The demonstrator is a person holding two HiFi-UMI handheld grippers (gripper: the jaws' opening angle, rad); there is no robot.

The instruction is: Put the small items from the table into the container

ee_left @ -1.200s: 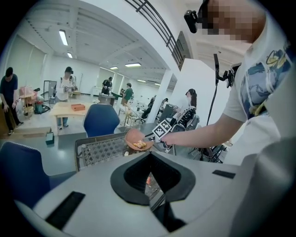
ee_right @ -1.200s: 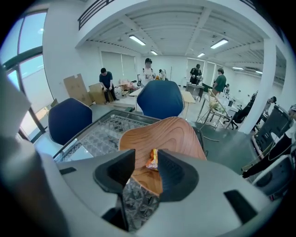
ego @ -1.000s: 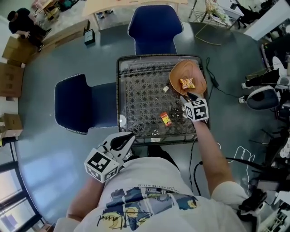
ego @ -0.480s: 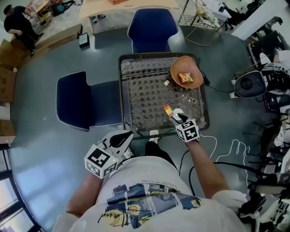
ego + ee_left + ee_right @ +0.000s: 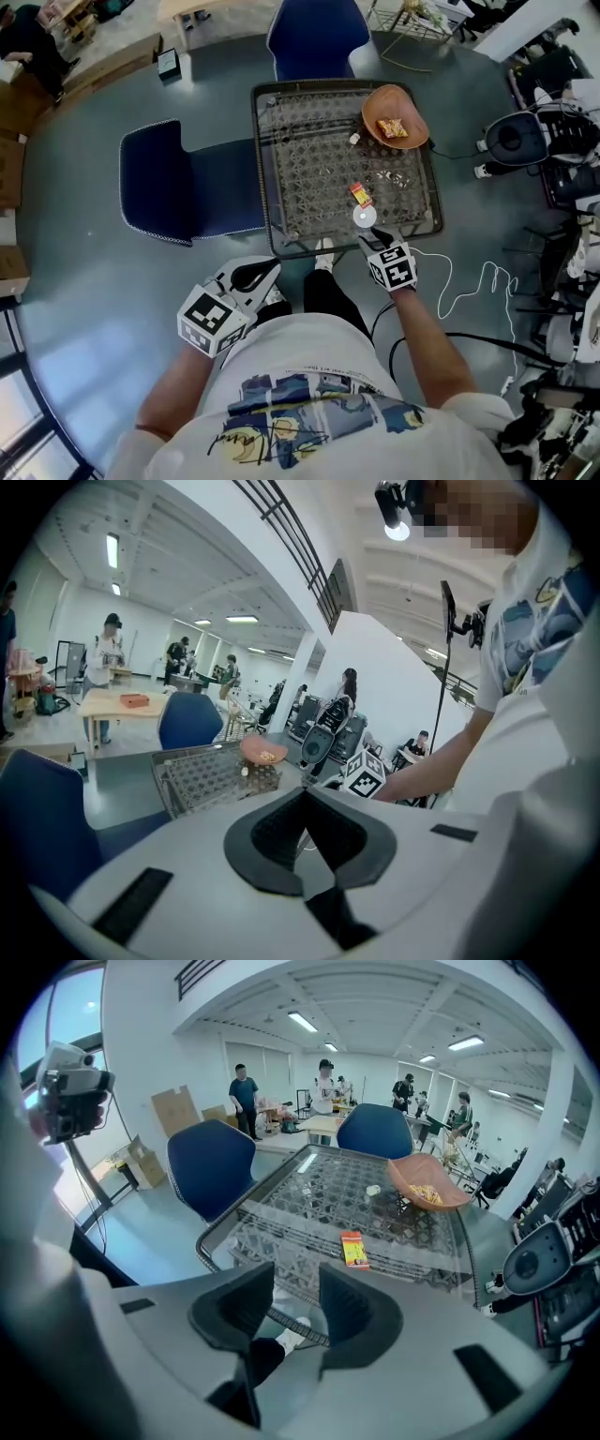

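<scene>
Your right gripper (image 5: 296,1288) hangs with jaws spread and empty, ready for the small flat orange packet (image 5: 354,1249) just ahead of it on the glass-topped wicker table (image 5: 309,1194); the orange wooden bowl (image 5: 450,1202) sits farther ahead. Your left gripper (image 5: 305,797), jaws pressed together, idles well short of the table

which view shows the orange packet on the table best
The right gripper view: the orange packet lies near and unobstructed. The head view shows the orange packet small, from above. In the left gripper view it can't be made out.
</scene>
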